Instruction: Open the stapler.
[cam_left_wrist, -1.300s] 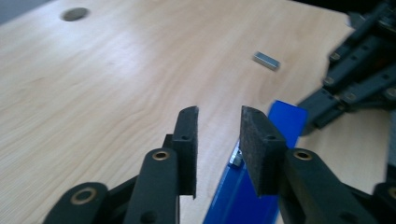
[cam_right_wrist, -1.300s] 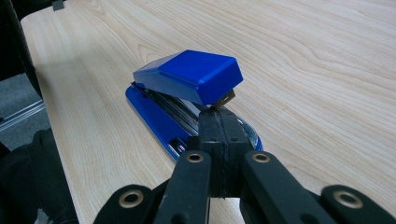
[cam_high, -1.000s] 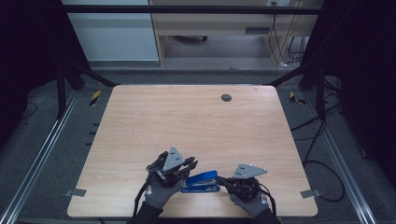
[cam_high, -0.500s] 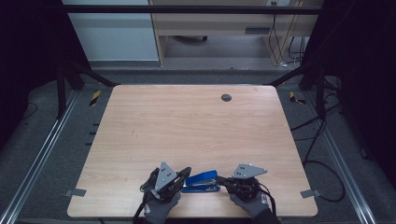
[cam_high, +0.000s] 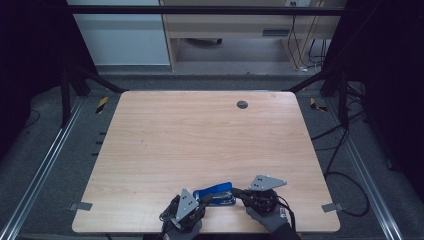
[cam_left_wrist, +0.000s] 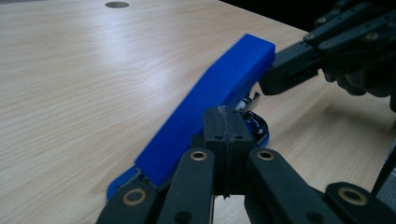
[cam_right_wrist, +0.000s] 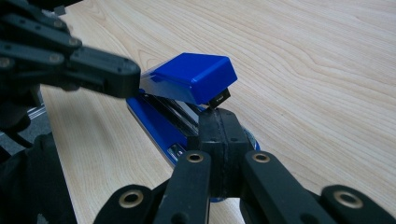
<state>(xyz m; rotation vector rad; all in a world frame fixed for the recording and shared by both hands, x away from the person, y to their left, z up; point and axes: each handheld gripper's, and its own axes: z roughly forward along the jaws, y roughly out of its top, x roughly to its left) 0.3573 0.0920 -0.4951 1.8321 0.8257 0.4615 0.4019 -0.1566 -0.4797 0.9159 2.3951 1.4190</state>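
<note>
A blue stapler (cam_high: 216, 194) lies at the near edge of the wooden surface (cam_high: 200, 140), well away from the small dark grommet (cam_high: 242, 104) at the far side. The left hand-held gripper (cam_high: 206, 199) has its jaws clenched together, empty, with the tips resting against the stapler's side by the base. The right hand-held gripper (cam_high: 239, 192) is likewise clenched on nothing, its tips at the stapler's other end, just under the raised blue lid.

Neither one actually grips the stapler; both only press on it from opposite ends. I'd worry that a push from either side could make it pivot or skid towards the near edge, which is close. The lid sits tilted up, so it might snap down or flip open wider if the right tips lever it.
</note>
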